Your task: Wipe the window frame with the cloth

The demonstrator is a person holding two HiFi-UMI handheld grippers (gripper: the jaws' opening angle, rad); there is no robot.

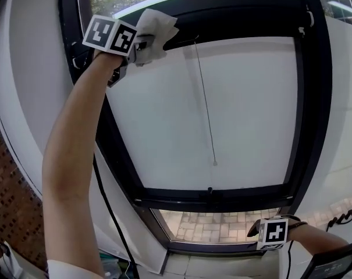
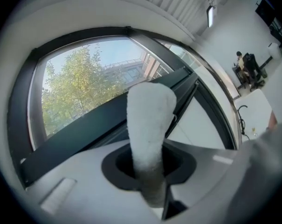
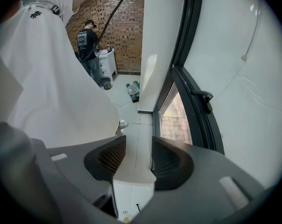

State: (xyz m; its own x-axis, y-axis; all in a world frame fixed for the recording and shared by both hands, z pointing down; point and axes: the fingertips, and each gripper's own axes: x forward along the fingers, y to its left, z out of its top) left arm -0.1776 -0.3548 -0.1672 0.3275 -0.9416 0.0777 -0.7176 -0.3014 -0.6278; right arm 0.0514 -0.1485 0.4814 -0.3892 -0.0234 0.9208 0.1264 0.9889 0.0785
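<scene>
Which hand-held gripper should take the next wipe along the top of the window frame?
Left. The left hand-held gripper is shut on the white cloth, raised by the top of the window frame. The right hand-held gripper is open, empty and low near the bottom corner.

White roller blind (image 1: 240, 109) fills the head view's center, thin pull cord (image 1: 206, 106) hanging down it. Brick wall (image 1: 7, 202) lower left, brick paving (image 1: 216, 225) bottom center. Right gripper view, upper left: person in dark shirt (image 3: 87, 43) beside white cabinet (image 3: 106, 63).

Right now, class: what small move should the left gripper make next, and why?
Probably slide the left gripper rightward along the dark top frame bar: its jaws are shut on the white cloth, which sits at that bar's left end.
</scene>
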